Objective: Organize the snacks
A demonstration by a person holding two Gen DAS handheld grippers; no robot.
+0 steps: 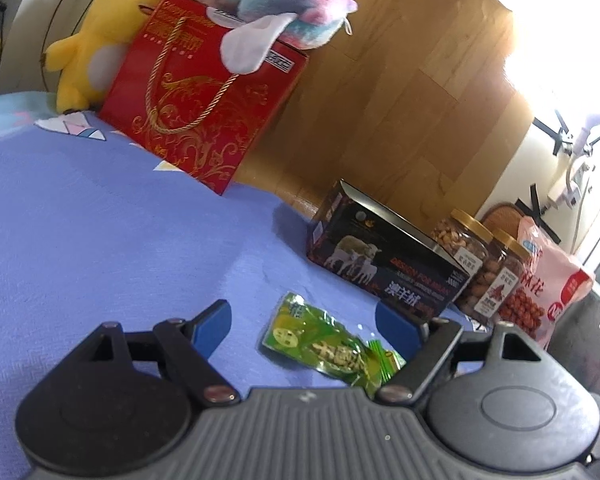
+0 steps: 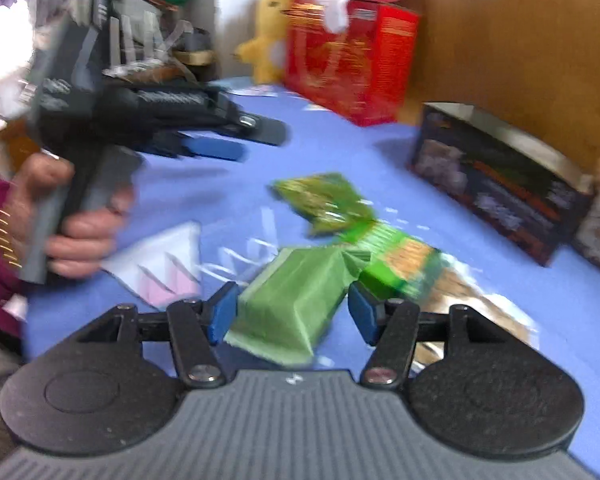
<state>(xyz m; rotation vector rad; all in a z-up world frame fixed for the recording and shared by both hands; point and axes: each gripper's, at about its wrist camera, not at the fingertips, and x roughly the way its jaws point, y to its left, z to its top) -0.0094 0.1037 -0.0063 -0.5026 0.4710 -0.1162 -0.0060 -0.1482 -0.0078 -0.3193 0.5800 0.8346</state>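
A shiny green snack packet [image 1: 328,346] lies on the blue cloth between the open blue fingers of my left gripper [image 1: 306,326], which touches nothing. In the right wrist view my right gripper [image 2: 294,308] is open, with a plain green wrapped bar [image 2: 292,300] between its pads; contact is unclear because of blur. Beyond it lie the shiny green packet [image 2: 328,200] and a green-and-orange packet [image 2: 400,264]. A dark open box [image 1: 384,260] stands at the right, also in the right wrist view [image 2: 496,176]. The left gripper [image 2: 220,140] shows hand-held at the left.
Two nut jars [image 1: 466,240] and a pink snack bag [image 1: 548,284] stand right of the dark box. A red gift bag [image 1: 204,92], a yellow plush [image 1: 100,36] and a pink-blue plush [image 1: 276,4] sit at the back by a wooden panel. A clear wrapper [image 2: 472,300] lies at right.
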